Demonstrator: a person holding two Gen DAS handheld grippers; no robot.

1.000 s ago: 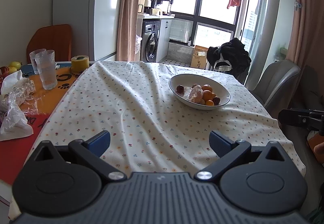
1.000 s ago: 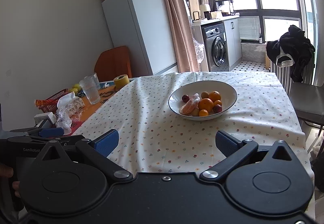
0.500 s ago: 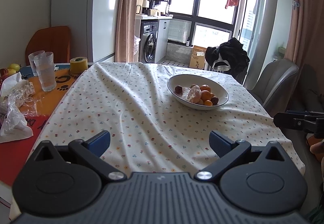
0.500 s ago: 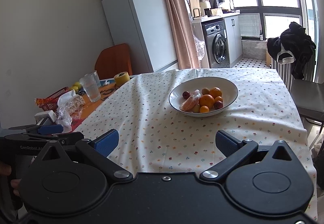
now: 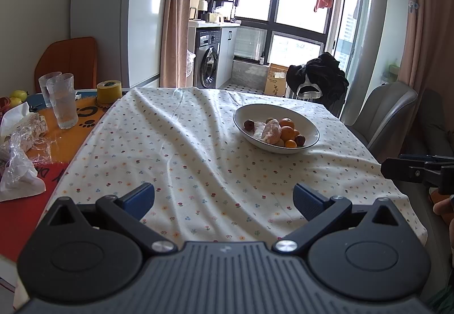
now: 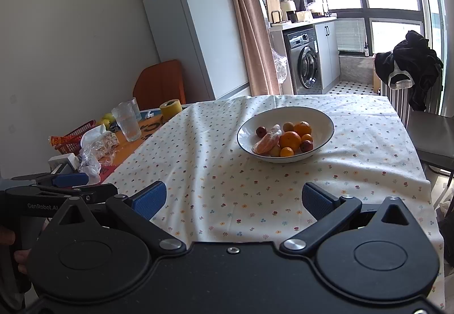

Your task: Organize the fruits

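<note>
both pairs of fingers stood spread wide and held nothing, the left gripper [image 5: 224, 197] and the right gripper [image 6: 234, 199] hovering over the near edge of the desk, well short of the fruit. the fruits sat heaped in a white bowl [image 6: 323, 118] toward the far side of the flowered cloth [image 6: 215, 172]: a large orange [image 6: 290, 140], smaller oranges [image 6: 286, 152], dark red round ones [image 6: 261, 131], and a peeled-looking piece in clear wrap [image 6: 266, 140]. i judged the oranges firm and light, apt to roll, best pinched across the middle from above; the wrapped piece looked soft and slippery, so a gentle squeeze. the bowl itself seemed breakable and would likely slide on the rumpled cloth. farther left stood glasses [image 5: 62, 99], a tape roll [image 5: 109, 91] and crumpled plastic [image 5: 20, 155].
</note>
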